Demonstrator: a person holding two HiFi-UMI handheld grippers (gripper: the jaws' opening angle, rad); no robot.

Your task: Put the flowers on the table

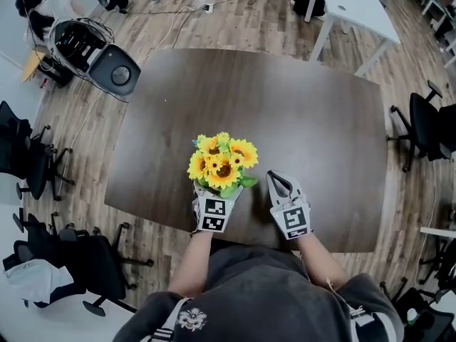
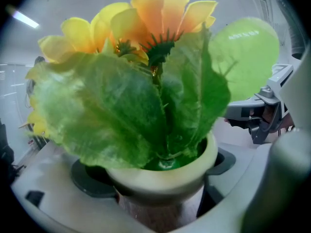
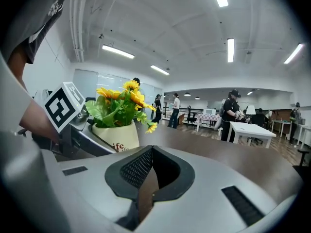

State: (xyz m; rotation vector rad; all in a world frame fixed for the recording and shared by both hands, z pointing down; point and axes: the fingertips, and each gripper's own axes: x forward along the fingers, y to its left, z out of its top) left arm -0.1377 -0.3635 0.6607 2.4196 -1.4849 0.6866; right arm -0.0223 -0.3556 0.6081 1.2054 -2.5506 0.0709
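Left claw (image 1: 216, 192) clamps the flowers (image 1: 222, 164) at the desk's (image 1: 320, 120) 6 o'clock edge, apparently only release left; right claw (image 1: 279, 180) closed, empty.

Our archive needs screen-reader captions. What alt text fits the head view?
Seen from above, a person's left tool grips a pot of yellow sunflowers by the near edge of a dark table. The right tool is beside it, shut and empty.

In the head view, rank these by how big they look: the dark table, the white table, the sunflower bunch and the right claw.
1. dark table
2. white table
3. sunflower bunch and right claw: about alike, so not ranked.
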